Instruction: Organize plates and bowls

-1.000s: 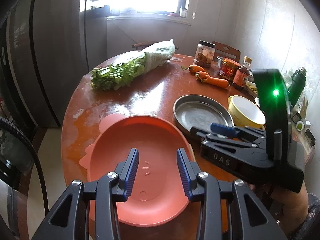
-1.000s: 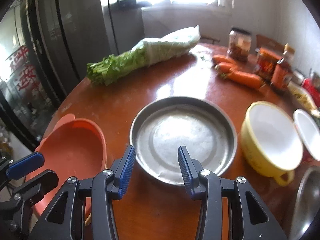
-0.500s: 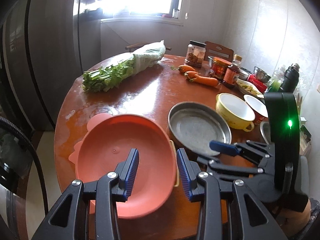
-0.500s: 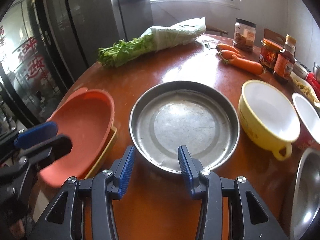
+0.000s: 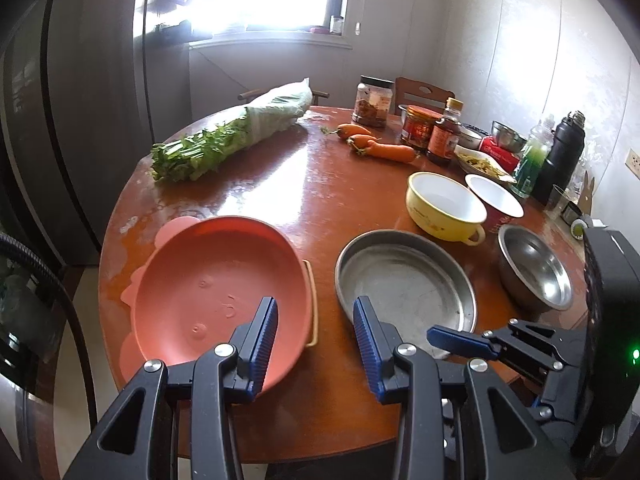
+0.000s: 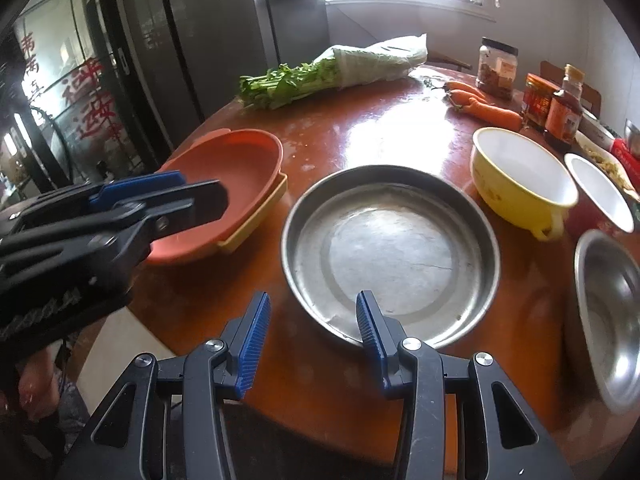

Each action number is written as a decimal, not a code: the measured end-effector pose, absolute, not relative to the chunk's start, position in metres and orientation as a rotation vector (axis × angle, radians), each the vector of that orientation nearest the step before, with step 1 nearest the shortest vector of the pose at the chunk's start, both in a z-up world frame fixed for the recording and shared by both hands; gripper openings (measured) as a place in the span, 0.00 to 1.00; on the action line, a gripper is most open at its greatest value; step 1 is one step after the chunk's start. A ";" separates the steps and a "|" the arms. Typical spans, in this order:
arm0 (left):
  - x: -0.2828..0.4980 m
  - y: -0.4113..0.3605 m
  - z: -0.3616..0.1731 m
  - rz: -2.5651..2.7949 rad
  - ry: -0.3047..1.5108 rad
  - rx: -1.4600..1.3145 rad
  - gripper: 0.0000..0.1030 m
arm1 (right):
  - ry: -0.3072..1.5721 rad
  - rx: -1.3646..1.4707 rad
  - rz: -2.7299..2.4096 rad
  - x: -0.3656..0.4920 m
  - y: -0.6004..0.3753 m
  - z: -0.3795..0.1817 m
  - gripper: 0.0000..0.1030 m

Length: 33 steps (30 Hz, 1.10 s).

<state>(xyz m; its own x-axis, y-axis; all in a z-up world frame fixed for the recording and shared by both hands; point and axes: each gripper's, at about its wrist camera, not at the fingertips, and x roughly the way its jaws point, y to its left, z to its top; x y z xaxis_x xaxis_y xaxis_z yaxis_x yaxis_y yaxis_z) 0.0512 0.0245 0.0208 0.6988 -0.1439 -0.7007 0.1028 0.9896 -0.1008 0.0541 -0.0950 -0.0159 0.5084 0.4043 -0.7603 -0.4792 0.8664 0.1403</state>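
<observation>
While both claws hang wide open and empty over the near edge of the round worktop [image 5: 320, 184], the steel plate [image 6: 390, 248] lies dead ahead of the right claw [image 6: 312, 342], its near rim just past and below the fingertips, the right-hand blue pad [image 6: 370, 322] overlapping that rim in the right wrist view. Left claw [image 5: 316, 344] points at the gap between the steel plate [image 5: 404, 284] and the orange plate [image 5: 216, 284], which sits ahead-left of it; left pad [image 5: 264, 340] overlaps the orange plate's near-right edge, contact can't be told. Orange plate [image 6: 224, 184] is oval, long axis running roughly near-to-far and slightly leftward away from the left claw, and it sits nested on a yellow tray [image 6: 256, 220] whose edge peeks out on the steel-plate side. Further right: yellow bowl [image 5: 444, 204] beyond the steel plate, white bowl [image 5: 494, 196] just beside it, steel bowl [image 5: 534, 268] near the right edge. Judgement: right claw is nearer the steel plate, left nearer the orange stack, so a steel-plate pickup falls to the right claw, moving straight forward and down onto the near rim. Steel bowl is also on the right side, off the right claw's axis. Greens [image 5: 228, 136], carrots [image 5: 376, 144] and jars [image 5: 424, 128] lie far back, well apart.
</observation>
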 end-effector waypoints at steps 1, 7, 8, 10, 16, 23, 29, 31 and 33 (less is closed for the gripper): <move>0.051 0.022 0.021 -0.140 0.786 -0.053 0.38 | 0.890 -0.092 0.530 0.052 -0.097 -0.016 0.45; 0.051 0.010 0.016 -0.157 0.803 -0.042 0.38 | 0.879 -0.084 0.522 0.038 -0.113 -0.014 0.46; 0.052 0.008 0.014 -0.160 0.810 -0.042 0.38 | 0.878 -0.086 0.521 0.037 -0.114 -0.014 0.46; 0.054 0.005 0.010 -0.166 0.823 -0.042 0.38 | 0.875 -0.088 0.523 0.035 -0.117 -0.014 0.47; 0.060 -0.008 -0.003 -0.159 0.865 -0.024 0.38 | 0.849 -0.075 0.529 0.027 -0.130 -0.008 0.55; 0.062 -0.015 -0.015 -0.161 0.892 -0.025 0.38 | 0.804 -0.006 0.406 0.027 -0.168 0.002 0.61; 0.058 -0.022 -0.021 -0.158 0.912 -0.003 0.38 | 0.816 0.005 0.351 0.041 -0.172 -0.010 0.60; 0.057 -0.024 -0.023 -0.159 0.918 0.002 0.38 | 0.808 0.011 0.332 0.043 -0.172 -0.013 0.57; 0.058 -0.024 -0.026 -0.149 0.927 -0.004 0.38 | 0.806 0.014 0.325 0.048 -0.172 -0.015 0.53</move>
